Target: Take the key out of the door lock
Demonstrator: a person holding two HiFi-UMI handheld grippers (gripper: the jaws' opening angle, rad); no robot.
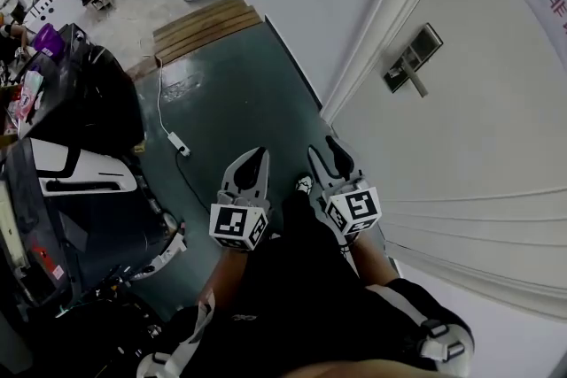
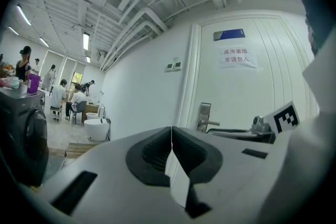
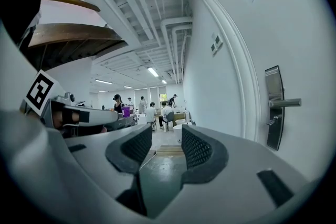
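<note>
Jaws of the left hand-held gripper point(image 1: 255, 157) were pressed together with nothing between them. The right hand-held gripper point(image 1: 332, 150) hung just beside it, nearer the white panelled door point(image 1: 478, 102), jaws apart and empty. Both were low over the dark green floor point(image 1: 239, 93), and neither touched the door. The silver metal lock plate point(image 1: 412, 59) with its straight lever handle point(image 3: 286, 103) sat on the door, well apart from both tools. In the right gripper view, a small stub point(image 3: 271, 122) just under the lever looked like the key. It was too small to be sure.
</note>
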